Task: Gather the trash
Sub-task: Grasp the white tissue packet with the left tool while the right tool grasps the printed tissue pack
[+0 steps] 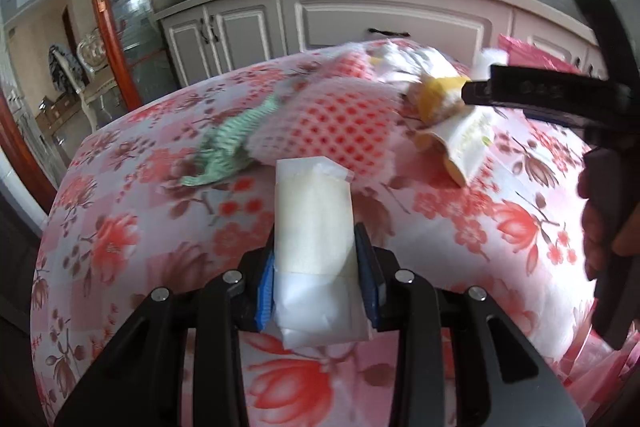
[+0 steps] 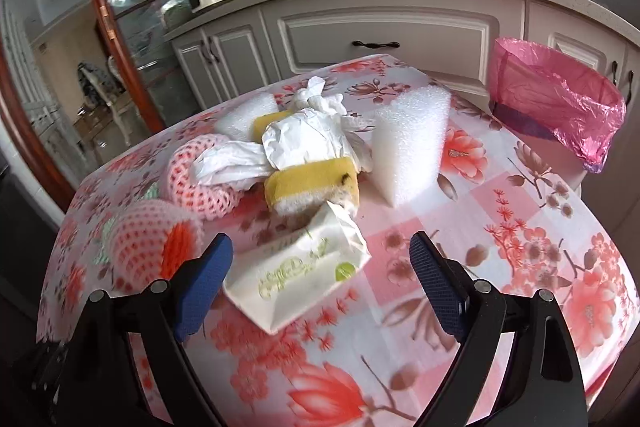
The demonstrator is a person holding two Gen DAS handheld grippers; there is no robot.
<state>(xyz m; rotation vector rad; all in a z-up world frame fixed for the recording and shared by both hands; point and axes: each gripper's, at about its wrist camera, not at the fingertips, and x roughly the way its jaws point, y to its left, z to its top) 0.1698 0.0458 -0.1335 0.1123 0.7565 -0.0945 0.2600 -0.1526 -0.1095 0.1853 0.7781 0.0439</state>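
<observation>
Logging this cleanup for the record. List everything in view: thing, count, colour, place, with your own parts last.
wrapper packet: 1, translucent white, clamped in the left gripper
foam nets: 2, pink, table left
green scrap: 1, beside a net
sponges: 2, yellow, table centre
crumpled paper: white, on the sponges
foam wedge: 1, white, right of the sponges
tissue pack: 1, white and green, near the right gripper
bin bag: 1, pink, beyond the table
table: 1, floral cloth
left gripper: shut
right gripper: open
</observation>
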